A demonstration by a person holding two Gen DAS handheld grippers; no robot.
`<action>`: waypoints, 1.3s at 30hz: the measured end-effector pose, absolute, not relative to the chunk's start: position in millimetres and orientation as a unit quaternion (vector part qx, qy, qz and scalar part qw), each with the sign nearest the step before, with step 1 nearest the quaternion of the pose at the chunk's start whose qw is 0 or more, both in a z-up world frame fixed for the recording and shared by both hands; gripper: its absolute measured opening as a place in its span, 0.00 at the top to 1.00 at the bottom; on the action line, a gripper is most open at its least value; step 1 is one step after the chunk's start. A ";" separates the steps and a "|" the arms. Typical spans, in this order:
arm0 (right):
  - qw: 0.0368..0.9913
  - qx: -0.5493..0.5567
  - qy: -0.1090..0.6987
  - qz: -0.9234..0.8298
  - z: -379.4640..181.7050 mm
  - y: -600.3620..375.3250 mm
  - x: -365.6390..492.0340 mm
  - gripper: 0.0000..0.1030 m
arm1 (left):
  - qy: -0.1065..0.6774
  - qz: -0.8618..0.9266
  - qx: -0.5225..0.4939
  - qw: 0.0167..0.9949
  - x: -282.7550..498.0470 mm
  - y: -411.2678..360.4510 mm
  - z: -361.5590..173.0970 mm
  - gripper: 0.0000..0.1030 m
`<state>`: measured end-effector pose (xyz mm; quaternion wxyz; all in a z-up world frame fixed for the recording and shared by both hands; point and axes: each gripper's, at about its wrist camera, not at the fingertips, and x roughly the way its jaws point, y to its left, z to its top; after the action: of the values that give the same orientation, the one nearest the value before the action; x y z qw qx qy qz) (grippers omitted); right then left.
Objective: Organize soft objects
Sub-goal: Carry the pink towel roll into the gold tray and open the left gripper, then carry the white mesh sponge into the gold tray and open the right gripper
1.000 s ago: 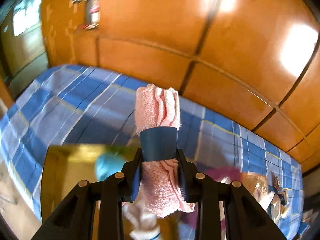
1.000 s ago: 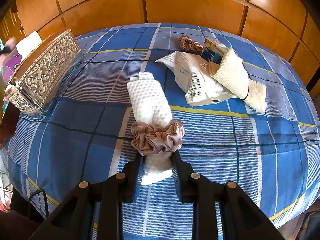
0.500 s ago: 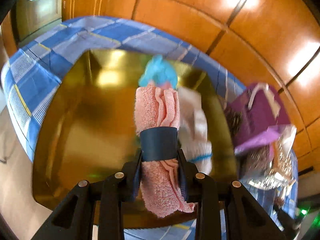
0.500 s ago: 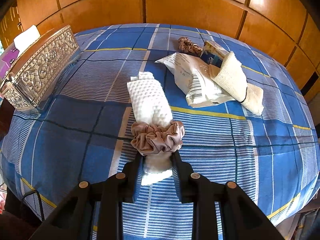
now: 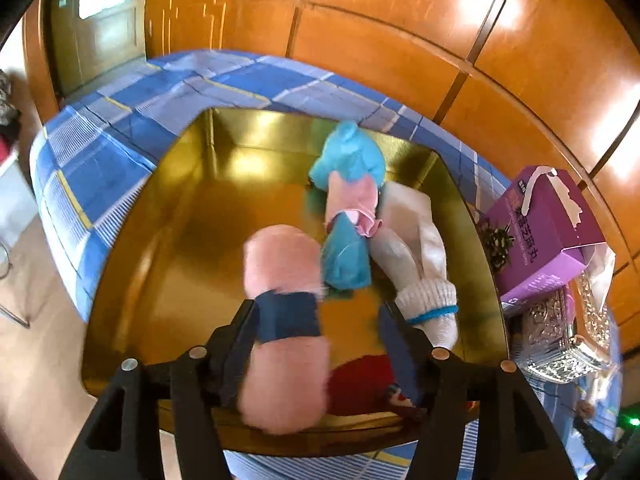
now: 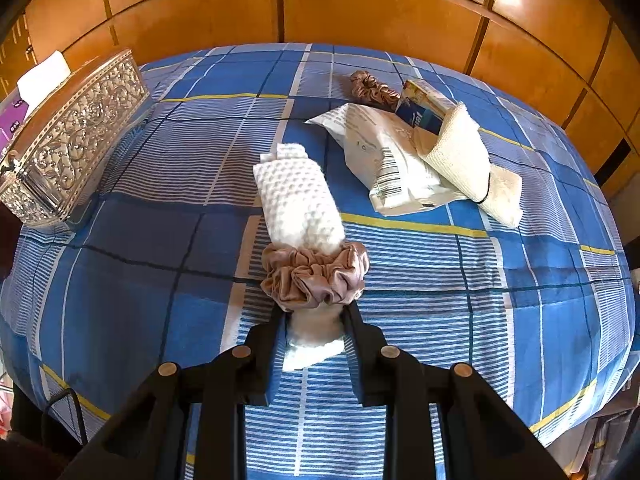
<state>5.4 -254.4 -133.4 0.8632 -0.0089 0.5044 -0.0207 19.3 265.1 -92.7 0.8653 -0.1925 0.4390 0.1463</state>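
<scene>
- Left wrist view: the left gripper (image 5: pixel 320 332) has its jaws opening, and the pink towel roll (image 5: pixel 282 280) with its dark band lies loose against one jaw only, long axis running away from the camera.
- The roll sits over the gold tray (image 5: pixel 160 240); the blue bundle (image 5: pixel 346 256) and white sock (image 5: pixel 424 272) crowd its far side.
- The right gripper (image 6: pixel 314 316), on the blue checked cloth (image 6: pixel 520 280), is clamped on the white roll (image 6: pixel 298 200) with its scrunchie (image 6: pixel 316 272).
</scene>
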 end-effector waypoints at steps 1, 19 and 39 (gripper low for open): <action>0.863 -0.010 0.505 -0.022 -133.1 -254.0 6.1 0.75 | 0.436 0.149 -0.188 0.867 16.6 264.3 -91.0 0.39; 0.874 -0.030 0.485 0.019 -78.6 -221.0 92.9 0.76 | 0.421 0.119 -0.142 0.888 0.4 236.6 -74.3 0.38; 0.880 -0.075 0.421 0.207 13.4 -38.2 190.7 0.76 | 0.389 0.115 -0.093 0.909 -6.8 222.6 -52.0 0.35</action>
<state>190.7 -38.2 13.4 0.8799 -0.0746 0.4211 0.2072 -6.8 222.6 -52.0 0.9094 -0.0930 0.3888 0.1151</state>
